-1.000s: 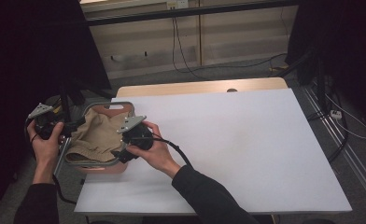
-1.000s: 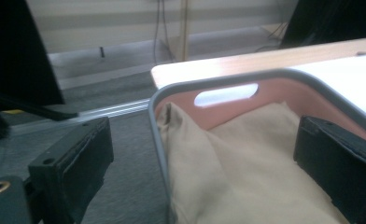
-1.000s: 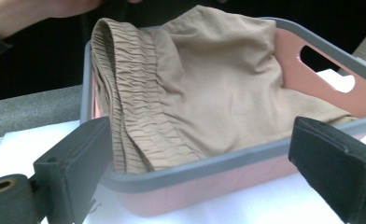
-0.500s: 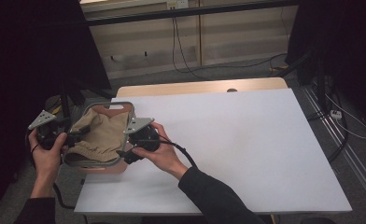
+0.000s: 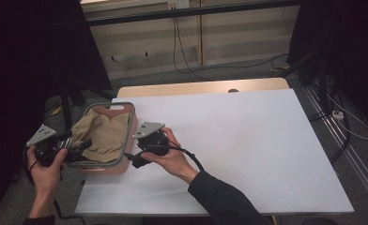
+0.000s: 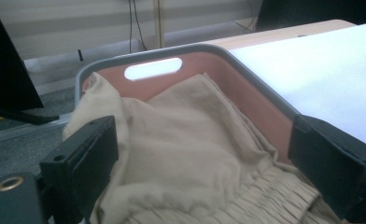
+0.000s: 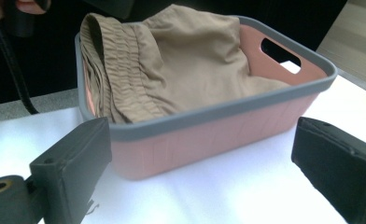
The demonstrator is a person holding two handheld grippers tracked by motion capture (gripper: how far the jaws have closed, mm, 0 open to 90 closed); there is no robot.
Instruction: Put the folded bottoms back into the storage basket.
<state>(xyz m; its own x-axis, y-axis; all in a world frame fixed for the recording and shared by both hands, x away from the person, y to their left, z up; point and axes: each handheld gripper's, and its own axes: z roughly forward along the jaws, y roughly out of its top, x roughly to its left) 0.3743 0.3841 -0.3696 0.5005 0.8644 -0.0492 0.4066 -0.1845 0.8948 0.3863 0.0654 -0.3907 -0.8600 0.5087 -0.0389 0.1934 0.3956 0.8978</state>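
Observation:
A pink basket with a grey rim sits at the left edge of the white table. A tan cloth with an elastic waistband is bunched inside it. My left gripper is at the basket's near-left side. In the left gripper view it is open, its jaws spread over the cloth and touching nothing, with the basket's handle slot beyond. My right gripper is at the basket's near-right corner. It is open and faces the basket's outer wall and the cloth.
A bare wooden strip runs along the table's far edge. Cables trail over the floor beyond it, and a black stand rises just left of the basket. The white surface stretches to the right.
Both hands have drawn their grippers a little toward the near side. The left gripper has come lower beside the basket. The basket and cloth have not moved.

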